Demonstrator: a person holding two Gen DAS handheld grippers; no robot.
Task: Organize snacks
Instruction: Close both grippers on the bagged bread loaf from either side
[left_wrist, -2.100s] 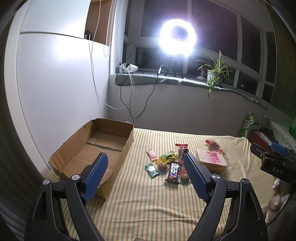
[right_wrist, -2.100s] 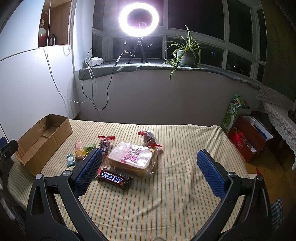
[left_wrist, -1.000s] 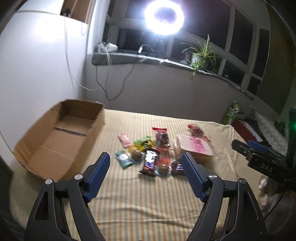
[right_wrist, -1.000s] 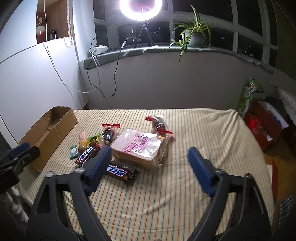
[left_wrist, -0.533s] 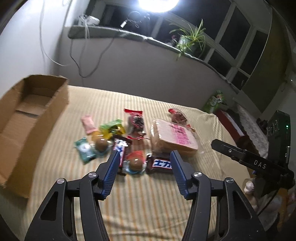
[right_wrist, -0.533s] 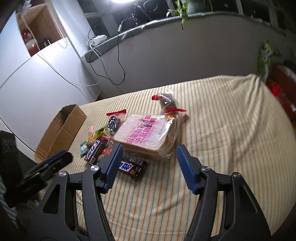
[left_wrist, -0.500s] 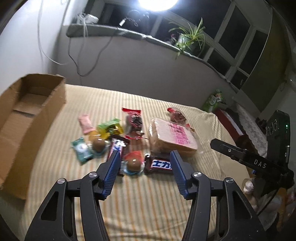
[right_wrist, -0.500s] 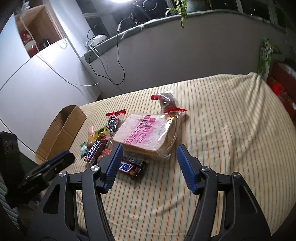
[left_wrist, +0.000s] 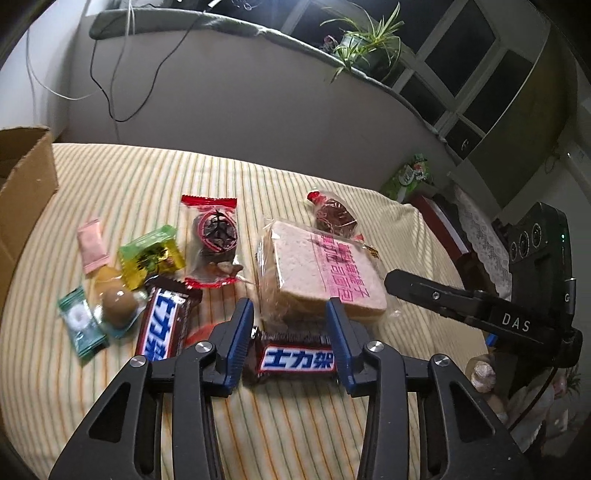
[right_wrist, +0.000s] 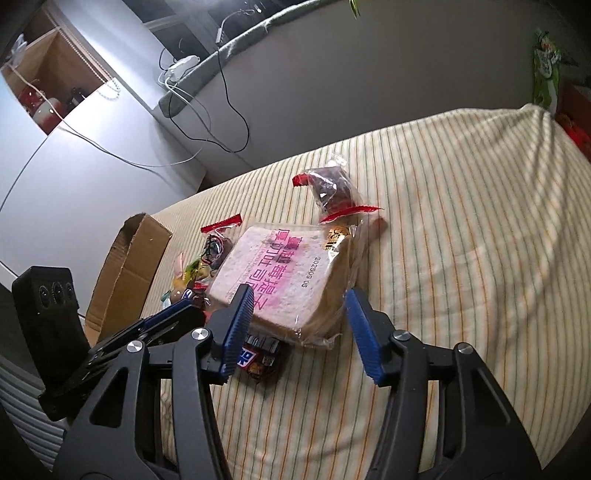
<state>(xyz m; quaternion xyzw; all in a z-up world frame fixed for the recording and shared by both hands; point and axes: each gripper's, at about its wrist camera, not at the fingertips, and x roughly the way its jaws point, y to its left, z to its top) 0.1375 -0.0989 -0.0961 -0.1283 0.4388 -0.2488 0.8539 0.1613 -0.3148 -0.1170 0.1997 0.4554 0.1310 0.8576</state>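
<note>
Striped cloth (left_wrist: 332, 424) | left claw (left_wrist: 290, 341) narrow over chocolate bar (left_wrist: 295, 360) | right claw (right_wrist: 299, 328) wide around bread (right_wrist: 280, 277)

bare striped cloth (right_wrist: 461, 221) lies open right of the bread bag (right_wrist: 284, 273). left of it, snacks crowd together up to the cardboard box (right_wrist: 125, 273); the left gripper (left_wrist: 290, 339) straddles a chocolate bar (left_wrist: 297, 360).

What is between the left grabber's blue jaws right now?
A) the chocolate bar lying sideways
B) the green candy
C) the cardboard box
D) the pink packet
A: in the left wrist view the left gripper has its jaws on either side of the chocolate bar lying in front of the bread bag.
</note>
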